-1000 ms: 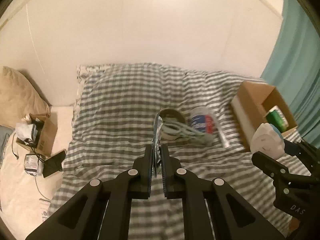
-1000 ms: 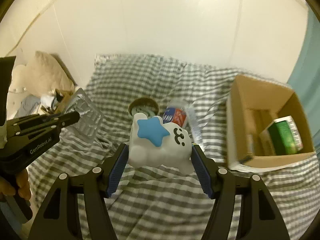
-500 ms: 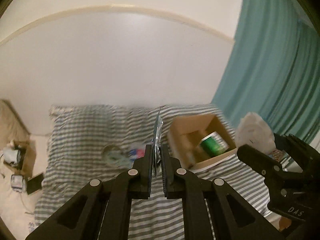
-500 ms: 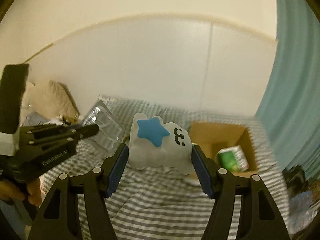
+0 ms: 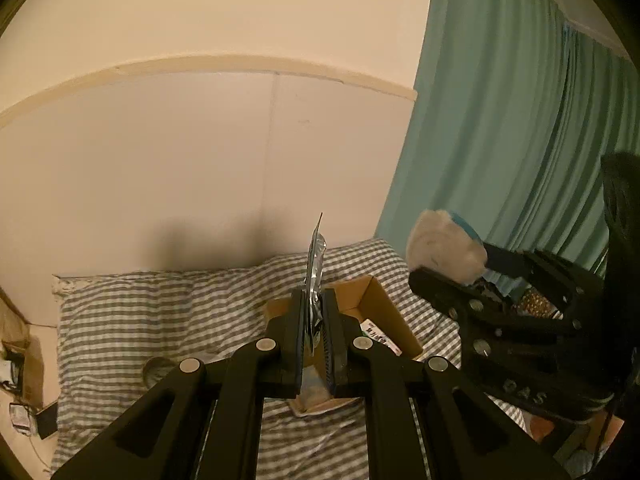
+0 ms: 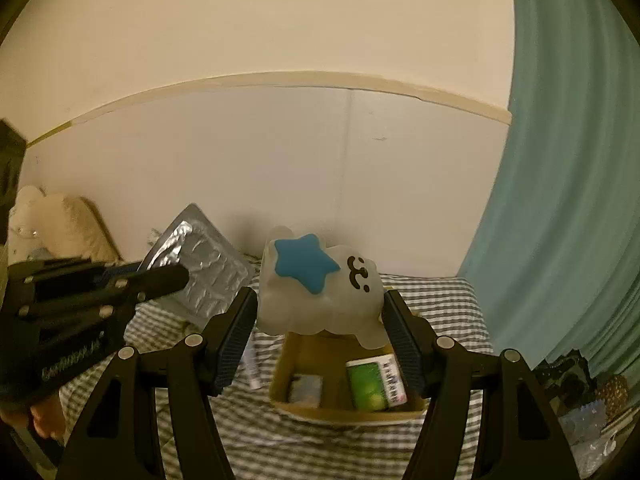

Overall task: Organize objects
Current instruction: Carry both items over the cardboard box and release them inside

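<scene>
My left gripper [image 5: 314, 312] is shut on a silver blister pack [image 5: 315, 264], held edge-on above the bed; the pack shows flat in the right wrist view [image 6: 200, 268]. My right gripper [image 6: 320, 312] is shut on a white plush toy with a blue star [image 6: 316, 284], held above the open cardboard box [image 6: 344, 408]. The box [image 5: 380, 312] holds a green carton [image 6: 374, 388] and a small packet. The toy also shows in the left wrist view [image 5: 444, 244] at the right.
The grey checked bedspread [image 5: 160, 312] covers the bed against a white wall. A teal curtain [image 5: 500, 160] hangs at the right. A tape roll [image 5: 158, 370] lies on the bed. A pillow [image 6: 60, 224] and clutter lie at the left.
Both grippers have risen and swung right with their loads. The box now lies right below them, and the wall and curtain fill more of both views.
</scene>
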### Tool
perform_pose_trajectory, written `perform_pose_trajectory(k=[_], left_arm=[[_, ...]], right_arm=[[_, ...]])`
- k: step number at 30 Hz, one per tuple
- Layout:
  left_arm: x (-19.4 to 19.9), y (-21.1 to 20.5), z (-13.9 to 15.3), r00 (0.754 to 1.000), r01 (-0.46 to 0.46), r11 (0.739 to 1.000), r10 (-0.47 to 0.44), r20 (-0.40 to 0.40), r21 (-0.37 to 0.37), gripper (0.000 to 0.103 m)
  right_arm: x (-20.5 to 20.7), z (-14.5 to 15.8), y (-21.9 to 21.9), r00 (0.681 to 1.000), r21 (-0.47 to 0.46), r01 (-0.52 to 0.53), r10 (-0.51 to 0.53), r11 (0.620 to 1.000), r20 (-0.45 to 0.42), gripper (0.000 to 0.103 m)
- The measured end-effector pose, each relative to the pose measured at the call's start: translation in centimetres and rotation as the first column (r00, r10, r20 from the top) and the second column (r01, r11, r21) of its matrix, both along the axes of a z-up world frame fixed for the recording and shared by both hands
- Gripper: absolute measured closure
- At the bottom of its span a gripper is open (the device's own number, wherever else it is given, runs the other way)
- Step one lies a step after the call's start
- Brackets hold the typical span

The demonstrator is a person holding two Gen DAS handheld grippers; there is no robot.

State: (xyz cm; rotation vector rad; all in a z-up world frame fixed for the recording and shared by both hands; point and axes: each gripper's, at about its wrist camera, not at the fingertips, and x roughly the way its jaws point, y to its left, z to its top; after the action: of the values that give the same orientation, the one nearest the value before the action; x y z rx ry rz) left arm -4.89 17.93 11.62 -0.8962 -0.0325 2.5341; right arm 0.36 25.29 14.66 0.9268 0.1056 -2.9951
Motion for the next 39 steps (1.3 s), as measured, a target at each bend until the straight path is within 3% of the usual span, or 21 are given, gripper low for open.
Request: perform_pose_trajectory(k=[8,14,20,30,39], left_arm=[[-4.4,5.0,-5.4,0.996,0.035,0.998,-0.032,0.08,-0.043,0.095],[-6.4,6.7,-8.9,0.994,0.048,0.993,-0.036,0.104,-0.111,0.095],[-7.7,7.3,-11.7,0.989,0.043,0.992,-0.025,0.145,-0.122,0.095],[-9.4,8.0,-15.2,0.982,0.02,0.982,0.016,0.189,-0.186,0.095],[-9.8,7.8,-16.4,0.979,0.018,0.982,0.022,0.204,-0.19,0.093]], right_arm=[[-5.4,-3.2,5.1,0.997,0.01,0.036,-0.036,0.999,0.065,0.039],[-8.9,-7.8,8.0,0.992,-0.061,0.029,-0.022,0.998,0.124,0.039],[-11.6,-11.5,10.4,0.981,-0.099,0.021,-0.002,0.995,0.192,0.039],[-13.4,-16.1,12.1,0.967,-0.119,0.04,-0.008,0.992,0.254,0.039],[-13.8,-16.9,12.5,0.965,-0.17,0.052,-0.005,0.984,0.264,0.037]])
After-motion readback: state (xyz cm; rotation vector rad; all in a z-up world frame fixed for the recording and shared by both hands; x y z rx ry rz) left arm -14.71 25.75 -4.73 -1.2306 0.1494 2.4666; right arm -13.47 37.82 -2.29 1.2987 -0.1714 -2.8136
